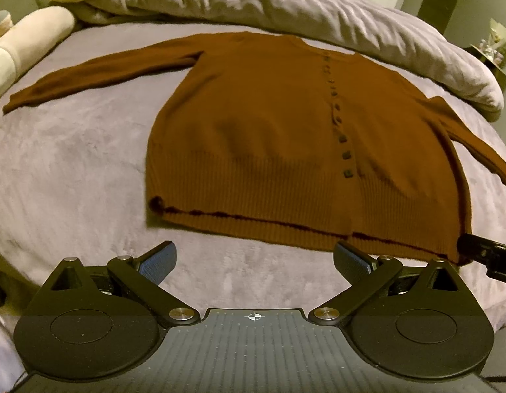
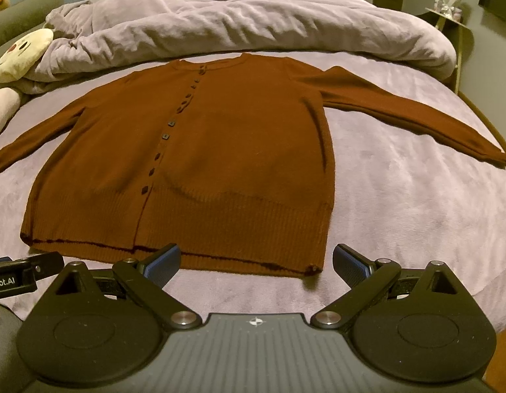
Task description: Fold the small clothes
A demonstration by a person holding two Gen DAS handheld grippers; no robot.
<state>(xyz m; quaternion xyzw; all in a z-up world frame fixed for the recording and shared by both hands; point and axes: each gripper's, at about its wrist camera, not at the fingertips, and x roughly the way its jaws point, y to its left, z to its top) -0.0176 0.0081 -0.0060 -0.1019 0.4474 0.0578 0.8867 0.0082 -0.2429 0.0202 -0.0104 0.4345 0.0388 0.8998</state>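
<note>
A rust-brown buttoned cardigan (image 1: 269,137) lies flat and face up on the lilac bed cover (image 1: 72,170), hem toward me, both sleeves spread out to the sides. My left gripper (image 1: 254,262) is open, just short of the hem with nothing between its fingers. In the right wrist view the same cardigan (image 2: 220,150) fills the middle, and my right gripper (image 2: 256,262) is open around the hem's right corner (image 2: 313,268) without holding it. The right gripper's tip (image 1: 482,252) shows at the left view's right edge, and the left gripper's body (image 2: 20,273) at the right view's left edge.
A bunched lilac duvet (image 2: 253,26) lies across the bed behind the cardigan. Plush toys (image 1: 33,42) and a cream face cushion (image 2: 23,54) sit at the far left. A small side table (image 2: 449,19) with ornaments stands at the far right beyond the bed edge.
</note>
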